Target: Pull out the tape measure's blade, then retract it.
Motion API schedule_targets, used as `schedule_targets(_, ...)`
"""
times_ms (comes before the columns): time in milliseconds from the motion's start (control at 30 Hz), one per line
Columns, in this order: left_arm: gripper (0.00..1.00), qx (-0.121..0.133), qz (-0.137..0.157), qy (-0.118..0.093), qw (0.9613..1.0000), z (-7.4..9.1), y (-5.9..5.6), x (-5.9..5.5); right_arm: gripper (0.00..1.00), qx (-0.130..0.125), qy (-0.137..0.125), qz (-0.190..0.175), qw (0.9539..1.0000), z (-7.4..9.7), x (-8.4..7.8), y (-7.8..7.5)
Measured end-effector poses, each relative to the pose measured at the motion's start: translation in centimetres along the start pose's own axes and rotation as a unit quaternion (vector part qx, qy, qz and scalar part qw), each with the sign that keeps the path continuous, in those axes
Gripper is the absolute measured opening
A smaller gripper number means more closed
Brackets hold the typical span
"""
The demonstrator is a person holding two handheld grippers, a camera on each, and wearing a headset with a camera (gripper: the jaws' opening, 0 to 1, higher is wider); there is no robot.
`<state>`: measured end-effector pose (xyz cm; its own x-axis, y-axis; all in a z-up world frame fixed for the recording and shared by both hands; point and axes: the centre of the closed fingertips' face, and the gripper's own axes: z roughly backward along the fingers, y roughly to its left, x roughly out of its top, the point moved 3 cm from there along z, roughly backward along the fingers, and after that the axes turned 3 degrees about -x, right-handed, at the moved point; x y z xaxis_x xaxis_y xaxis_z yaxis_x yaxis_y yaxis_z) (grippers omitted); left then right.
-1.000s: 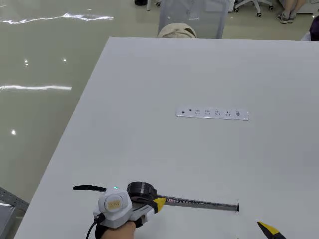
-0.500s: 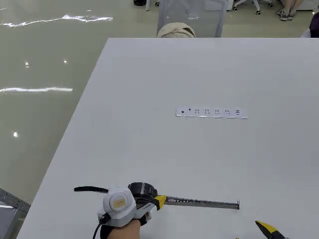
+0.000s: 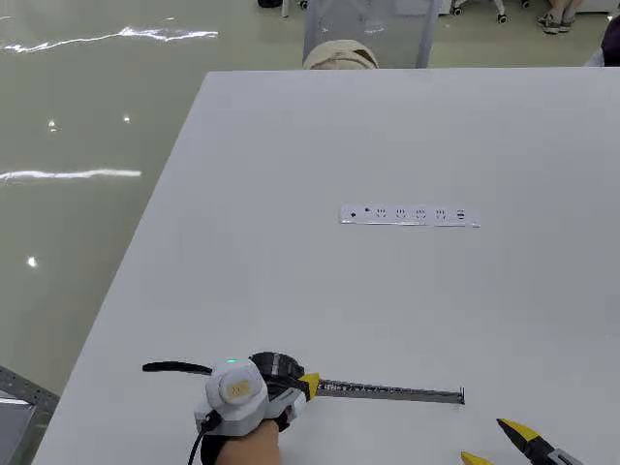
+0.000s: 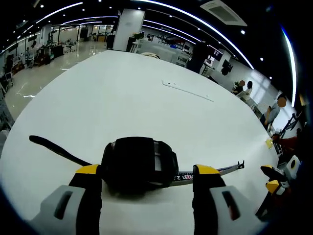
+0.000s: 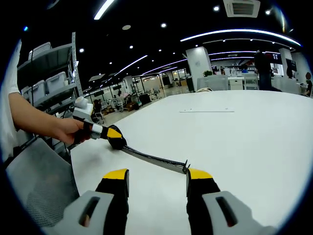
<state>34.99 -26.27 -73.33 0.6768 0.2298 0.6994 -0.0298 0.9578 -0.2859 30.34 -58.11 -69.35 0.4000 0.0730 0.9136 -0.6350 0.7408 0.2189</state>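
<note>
**Black tape measure case (image 3: 276, 371) at the left, blade (image 3: 387, 392) run out to the right**

White tabletop (image 3: 291, 242) carries the tape measure close to its near edge. The blade lies flat, its long axis running across from the case on the person's left to the end hook (image 3: 461, 394) on the right. A black wrist strap (image 3: 174, 367) trails off the case the other way, and a white power strip (image 3: 409, 215) lies well apart further up.

The left hand-held gripper (image 4: 146, 171) has its jaws either side of the case. In its own view the left jaw sits against the case, while a narrow gap shows at the right jaw, where the blade comes out. Whether it truly pinches the case I cannot tell.

The right hand-held gripper (image 5: 157, 175) is parted wide and holds nothing. In its view the hook lies just ahead of the two yellow tips, about level with the gap between them and touching neither. The blade leads away from there to the case, where a hand (image 5: 68, 129) holds the other gripper.

By the look of it the pull-out is done and the retraction is not. The right side is nearer the hook and the left is at the case. Any return must travel along that one line, hook toward case.
</note>
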Motion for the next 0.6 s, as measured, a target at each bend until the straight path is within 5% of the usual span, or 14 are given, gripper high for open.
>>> schedule_targets(600, 0.72, 0.031, 0.013, 0.013, 0.9993, -0.42, 0.31, -0.48, 0.44, 0.006, 0.001, 0.004, 1.0, -0.62, 0.07, -0.55)
